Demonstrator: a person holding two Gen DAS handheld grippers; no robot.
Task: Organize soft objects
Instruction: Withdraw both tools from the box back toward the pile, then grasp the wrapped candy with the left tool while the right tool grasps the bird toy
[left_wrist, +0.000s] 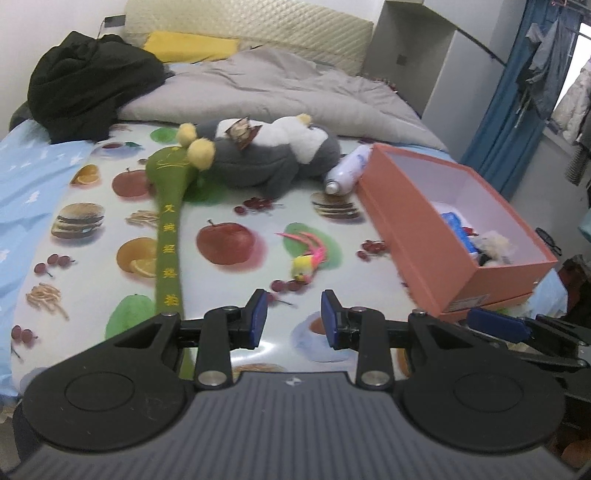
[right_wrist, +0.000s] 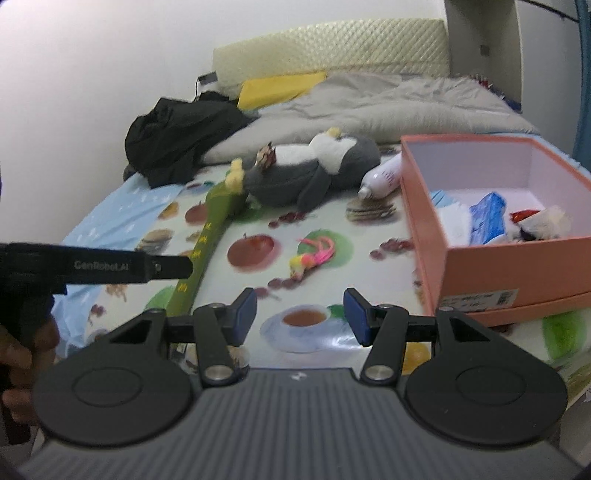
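Setting: a bed (left_wrist: 44, 192) spread with a fruit-print cloth (left_wrist: 229, 206); grey duvet and black clothing heaped at the far end.
Target container: orange box (left_wrist: 417, 236) at the right edge of the cloth, lid off, with a few small soft items and a blue packet already inside.
Soft things still out: grey-and-white plush toy (left_wrist: 266, 155) at the far middle; long green padded stick (left_wrist: 168, 236) running from it toward the near left; small pink-and-yellow feathered toy (left_wrist: 308, 264) in the middle, between the plush toy and the jaws.
Other item: white spray bottle (left_wrist: 347, 170) lying between the plush toy and the box.
Left gripper (left_wrist: 293, 319): jaws parted, nothing between them, over the near cloth.
Right gripper (right_wrist: 299, 314): jaws parted somewhat wider, empty, over a printed teacup.
Step in hand: seemingly the approach to the next pick; nothing is held.
Next move: likely the feathered toy, nearest both grippers. It calls for lowering the jaws to straddle its small body and closing without pinching the cloth, then carrying it right into the box.
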